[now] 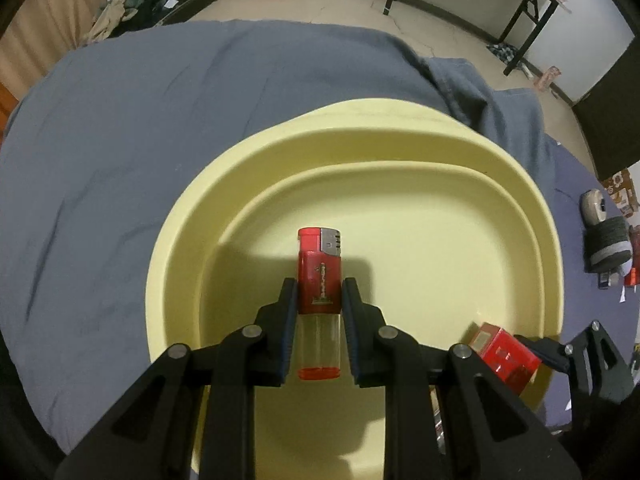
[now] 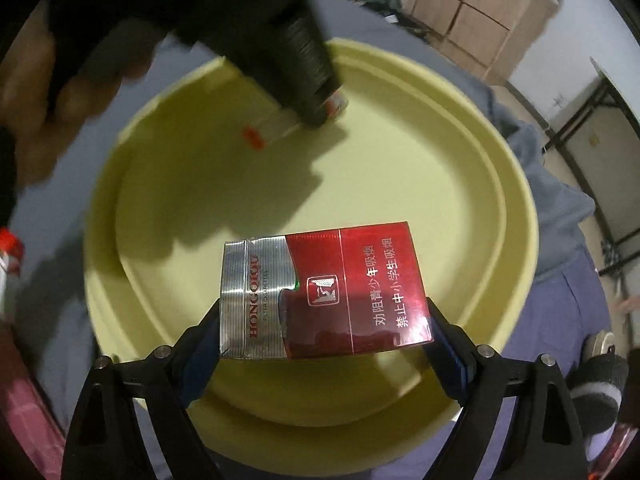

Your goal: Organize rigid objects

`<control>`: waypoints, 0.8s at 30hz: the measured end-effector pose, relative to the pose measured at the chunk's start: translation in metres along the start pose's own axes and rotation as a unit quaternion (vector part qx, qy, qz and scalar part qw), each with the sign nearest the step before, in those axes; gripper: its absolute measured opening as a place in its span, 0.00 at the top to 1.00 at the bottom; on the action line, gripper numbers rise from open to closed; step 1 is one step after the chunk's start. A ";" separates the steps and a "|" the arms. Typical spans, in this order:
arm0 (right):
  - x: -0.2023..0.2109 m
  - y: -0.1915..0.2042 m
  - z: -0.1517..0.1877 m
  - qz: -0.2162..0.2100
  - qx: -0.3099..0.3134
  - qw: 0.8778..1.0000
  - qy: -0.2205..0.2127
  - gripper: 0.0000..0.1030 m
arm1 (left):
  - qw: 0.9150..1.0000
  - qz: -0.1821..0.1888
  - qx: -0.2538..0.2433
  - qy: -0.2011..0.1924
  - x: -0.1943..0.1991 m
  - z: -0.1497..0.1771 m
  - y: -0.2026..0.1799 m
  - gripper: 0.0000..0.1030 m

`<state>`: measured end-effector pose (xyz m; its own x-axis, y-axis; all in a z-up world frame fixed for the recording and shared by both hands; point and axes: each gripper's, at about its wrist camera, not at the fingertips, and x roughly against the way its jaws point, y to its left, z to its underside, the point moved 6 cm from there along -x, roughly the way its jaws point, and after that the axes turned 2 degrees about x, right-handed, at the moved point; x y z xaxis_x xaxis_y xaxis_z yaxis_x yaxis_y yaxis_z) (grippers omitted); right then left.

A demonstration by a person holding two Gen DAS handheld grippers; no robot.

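A pale yellow basin (image 1: 400, 152) sits on a grey-blue sheet. My left gripper (image 1: 319, 284) is shut on a red lighter (image 1: 319, 276) with a clear tank and holds it over the basin floor. My right gripper (image 2: 324, 312) is shut on a red and silver cigarette pack (image 2: 344, 292), held flat above the same basin (image 2: 516, 216). In the left wrist view the pack (image 1: 504, 356) and the right gripper show at the lower right. The right wrist view shows the left gripper blurred at the top with the lighter (image 2: 256, 138) under it.
The grey-blue sheet (image 1: 140, 152) spreads to the left and behind the basin. At its right edge lie a tape roll (image 1: 596, 208), a dark sock bundle (image 1: 606, 244) and small items. A black table frame (image 1: 524, 16) stands by the far wall.
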<state>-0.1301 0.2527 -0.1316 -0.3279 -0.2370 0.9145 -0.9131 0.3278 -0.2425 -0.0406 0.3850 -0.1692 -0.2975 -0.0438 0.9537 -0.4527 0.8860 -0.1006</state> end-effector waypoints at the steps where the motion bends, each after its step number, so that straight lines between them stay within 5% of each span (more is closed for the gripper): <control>1: -0.001 0.002 -0.001 0.005 0.002 1.000 -0.006 0.12 | 1.000 -0.001 0.003 0.004 -0.003 -0.001 0.003 0.77; 5: 0.000 0.009 -0.001 -0.024 -0.025 0.999 -0.026 0.00 | 1.000 0.017 0.025 -0.001 -0.001 -0.006 0.010 0.74; 7: 0.008 0.012 -0.003 -0.027 -0.025 0.999 -0.035 0.01 | 0.999 0.017 0.032 -0.010 0.008 -0.009 0.013 0.52; 9: 0.025 0.005 -0.003 -0.033 -0.029 0.997 -0.060 0.01 | 0.999 0.014 0.036 -0.033 0.029 -0.014 0.015 0.12; 14: 0.094 -0.075 0.029 -0.021 -0.119 0.987 -0.103 0.00 | 0.997 0.031 0.005 -0.072 0.085 -0.023 -0.022 0.00; 16: 0.118 -0.128 0.060 -0.013 -0.178 0.978 -0.107 0.00 | 0.997 0.046 -0.017 -0.066 0.093 -0.026 -0.053 0.00; 21: 0.176 -0.250 0.205 0.060 -0.307 0.947 -0.070 0.00 | 0.993 0.100 -0.053 -0.037 0.092 -0.035 -0.162 0.00; 24: 0.195 -0.304 0.306 0.115 -0.399 0.909 -0.027 0.00 | 0.990 0.129 -0.049 0.003 0.077 -0.032 -0.225 0.00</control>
<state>0.0094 -0.1728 0.0209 -0.5191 -0.1148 0.8470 -0.3598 0.9282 -0.0947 0.0651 0.1971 -0.0645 -0.3873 0.1935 0.9014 -0.2781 0.9077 -0.3143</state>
